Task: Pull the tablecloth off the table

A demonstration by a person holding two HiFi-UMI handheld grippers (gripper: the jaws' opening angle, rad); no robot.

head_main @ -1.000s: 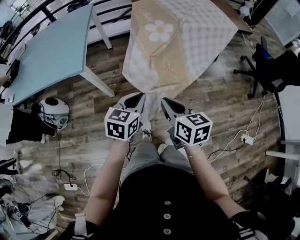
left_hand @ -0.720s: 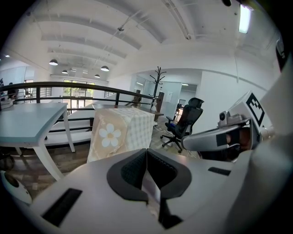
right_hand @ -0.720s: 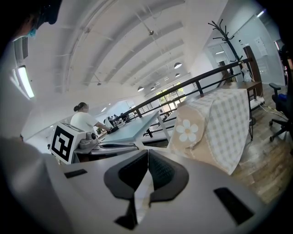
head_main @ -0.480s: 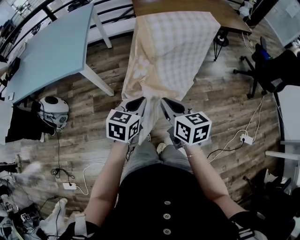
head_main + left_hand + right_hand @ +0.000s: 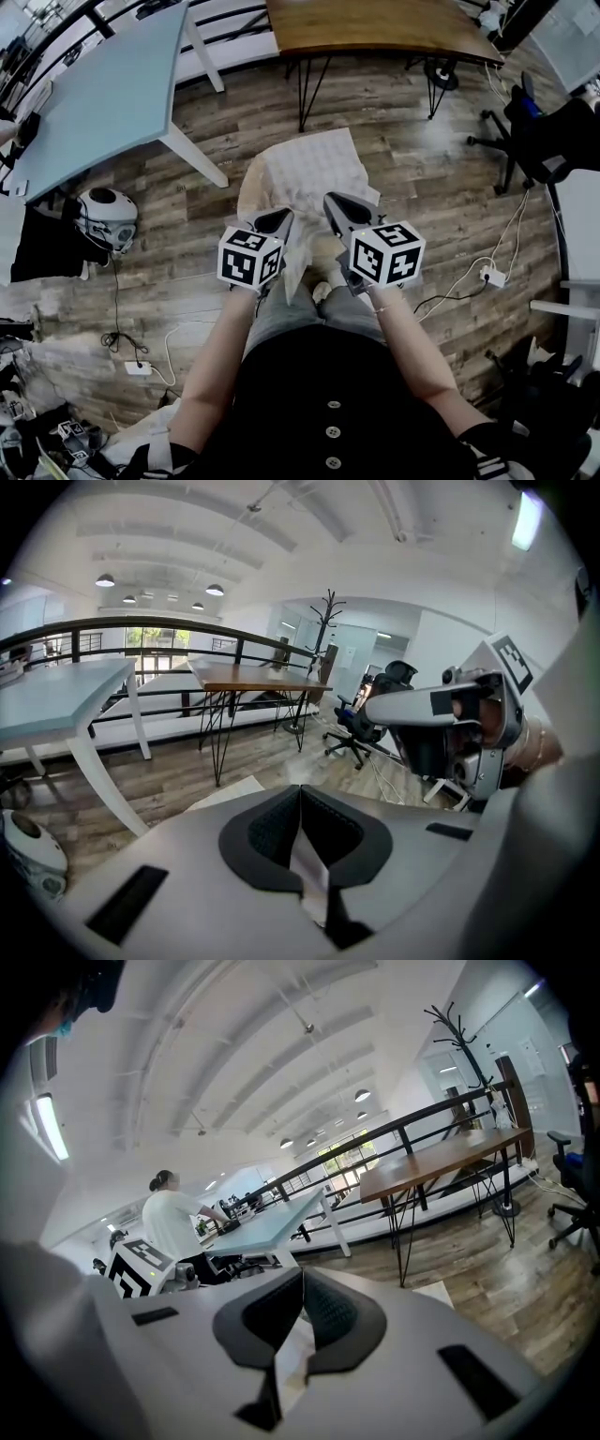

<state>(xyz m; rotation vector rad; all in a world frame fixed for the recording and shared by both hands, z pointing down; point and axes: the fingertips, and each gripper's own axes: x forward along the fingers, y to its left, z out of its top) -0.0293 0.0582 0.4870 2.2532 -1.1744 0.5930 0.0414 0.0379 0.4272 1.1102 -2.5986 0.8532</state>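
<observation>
L hand-held gripper (image 5: 277,219) & R hand-held gripper (image 5: 332,201) each pinch an edge of the beige checked fabric tablecloth (image 5: 314,169). It's heaped on the wood-plank floor (image 5: 441,169) just ahead of both, apart from the brown wooden table (image 5: 375,23) beyond. Pull looks done; next prob. let go or gather cloth.

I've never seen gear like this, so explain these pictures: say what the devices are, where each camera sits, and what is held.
No robot here: a person holds a two-jaw gripper in each hand, the left gripper and the right gripper; the patterned cubes belong to them. One picture comes from a camera on the person's head, looking steeply down. The other two come from cameras riding on each gripper, looking along its jaws. The wooden table stands bare. The checked tablecloth lies bunched on the wood floor before the person. Both grippers are shut on it: each gripper view shows pale cloth pinched between its closed jaws.
</observation>
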